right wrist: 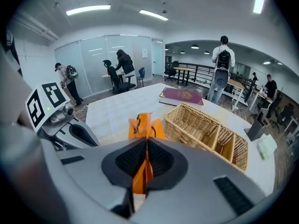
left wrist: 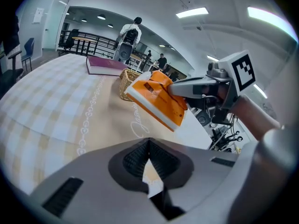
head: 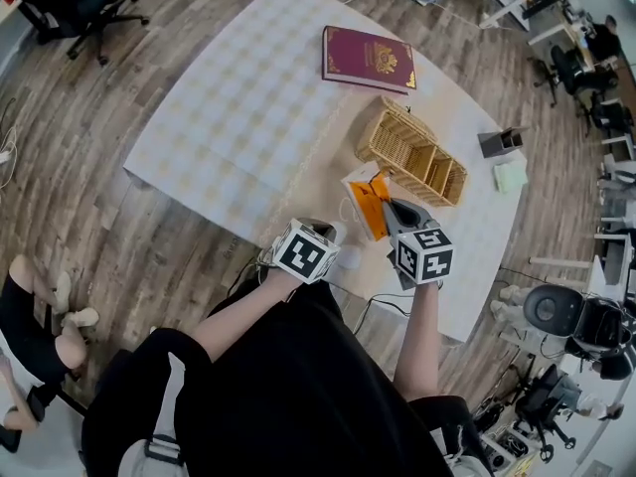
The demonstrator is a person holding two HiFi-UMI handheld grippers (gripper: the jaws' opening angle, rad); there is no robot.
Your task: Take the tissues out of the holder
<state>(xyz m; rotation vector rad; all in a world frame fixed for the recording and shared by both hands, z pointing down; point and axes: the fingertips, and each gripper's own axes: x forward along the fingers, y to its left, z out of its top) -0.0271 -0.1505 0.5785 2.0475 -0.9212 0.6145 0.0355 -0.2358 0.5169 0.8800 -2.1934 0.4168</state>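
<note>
So, going from the left: the left tongs (left wrist: 149,143) are pinched together with nothing in them, just hanging over the near edge of the table (head: 229,117), which has a pale checked cloth on it. Further back on the cloth there's a dark red book (head: 368,58) lying flat, well away from everything else.

Just to the right of the left tongs is the orange tissue pack (head: 366,205). It's out of the holder, up in the air and tilted, just in front of the near end of the wicker basket (head: 383,137). The right tongs (right wrist: 146,143) are clamped on one end of it, with the orange wrapper squeezed right between the pads.

The basket sits at an angle on the cloth and has a few compartments. I can't tell whether anything's in them. Past it on the right there's a small grey box (head: 500,142) and a pale green pad (head: 510,175) beside each other, near the table's right edge.
</note>
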